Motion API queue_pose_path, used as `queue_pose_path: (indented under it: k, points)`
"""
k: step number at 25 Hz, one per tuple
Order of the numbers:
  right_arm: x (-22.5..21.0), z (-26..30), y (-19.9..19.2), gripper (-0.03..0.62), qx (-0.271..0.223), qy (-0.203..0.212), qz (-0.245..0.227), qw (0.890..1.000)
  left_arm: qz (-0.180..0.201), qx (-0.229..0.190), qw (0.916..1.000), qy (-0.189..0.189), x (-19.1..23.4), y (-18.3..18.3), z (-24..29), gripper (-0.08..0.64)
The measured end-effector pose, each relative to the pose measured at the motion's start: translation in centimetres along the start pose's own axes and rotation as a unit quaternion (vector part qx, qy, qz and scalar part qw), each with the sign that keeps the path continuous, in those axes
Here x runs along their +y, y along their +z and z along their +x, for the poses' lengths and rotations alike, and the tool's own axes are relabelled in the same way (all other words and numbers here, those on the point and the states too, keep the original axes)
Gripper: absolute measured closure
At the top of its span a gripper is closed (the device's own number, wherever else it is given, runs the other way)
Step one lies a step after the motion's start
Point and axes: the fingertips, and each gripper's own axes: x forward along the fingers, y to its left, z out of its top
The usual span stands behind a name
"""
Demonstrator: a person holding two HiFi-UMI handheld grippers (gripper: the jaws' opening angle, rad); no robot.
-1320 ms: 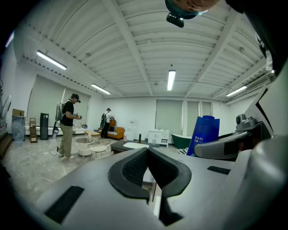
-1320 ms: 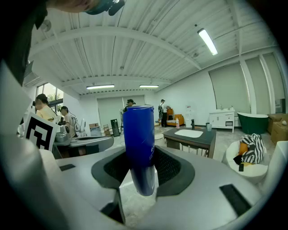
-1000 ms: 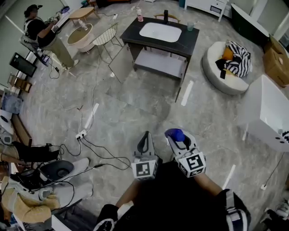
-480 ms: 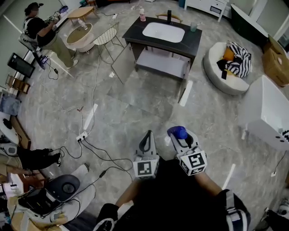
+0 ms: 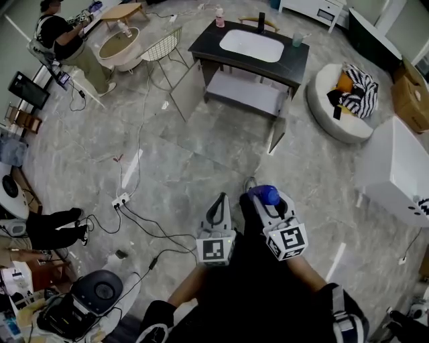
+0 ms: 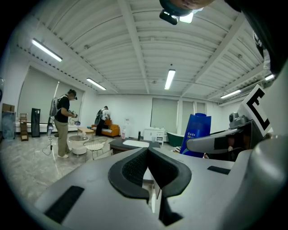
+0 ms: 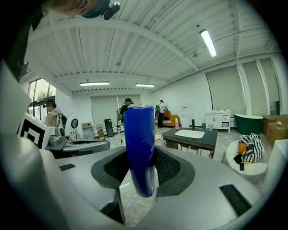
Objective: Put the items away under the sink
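My right gripper [image 5: 263, 199] [image 7: 140, 167] is shut on a tall blue bottle [image 7: 139, 148], which stands upright between its jaws; its blue top [image 5: 265, 195] shows in the head view. Beside it my left gripper [image 5: 217, 209] [image 6: 147, 167] is shut with nothing between its jaws. The sink cabinet [image 5: 242, 59] stands several steps ahead, with a dark top, a white basin [image 5: 251, 45] and both doors swung open onto a pale shelf [image 5: 242, 94]. The same cabinet [image 7: 191, 139] appears far off in the right gripper view.
A pink bottle [image 5: 219, 17], a dark dispenser [image 5: 261, 22] and a cup [image 5: 297, 40] stand on the cabinet top. A round white pouf with striped cloth [image 5: 340, 100] lies to its right, a white box [image 5: 397, 174] further right. Cables and a power strip [image 5: 121, 199] cross the floor at left. A person [image 5: 64, 47] stands far left.
The view has advanced toward the sink cabinet, which now sits slightly nearer and more to the right. Both grippers keep their pose, the blue bottle still held.
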Motion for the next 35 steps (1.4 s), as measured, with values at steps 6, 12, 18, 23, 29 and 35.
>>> queue_pose_path:
  k: [6, 12, 18, 23, 29, 35]
  points:
    - [-1.3, 5.2, 0.8, 0.434, 0.000, 0.009, -0.006, 1.000, -0.014, 0.004, 0.9999, 0.006, 2.8, -0.2, 4.2, 0.543]
    - [-4.3, 11.4, 3.0, 0.434, 0.003, 0.018, -0.010, 1.000, -0.011, 0.008, 0.9998, 0.012, 5.9, 0.9, 10.8, 0.543]
    - [-9.3, 18.6, 5.7, 0.434, 0.006, 0.032, -0.014, 0.999, -0.018, 0.006, 0.9996, 0.019, 8.4, 2.3, 19.3, 0.543]
    - [-13.8, 25.4, 8.4, 0.434, 0.009, 0.048, -0.017, 0.999, -0.010, 0.004, 0.9994, 0.033, 10.7, 5.1, 26.5, 0.543]
    - [-17.6, 32.7, 10.7, 0.434, -0.003, 0.077, -0.031, 0.997, 0.003, 0.015, 0.9981, 0.059, 13.6, 6.0, 32.6, 0.543]
    - [-19.9, 37.3, 12.7, 0.434, -0.009, 0.077, -0.025, 0.997, 0.008, 0.026, 0.9969, 0.074, 17.2, 6.8, 37.1, 0.543]
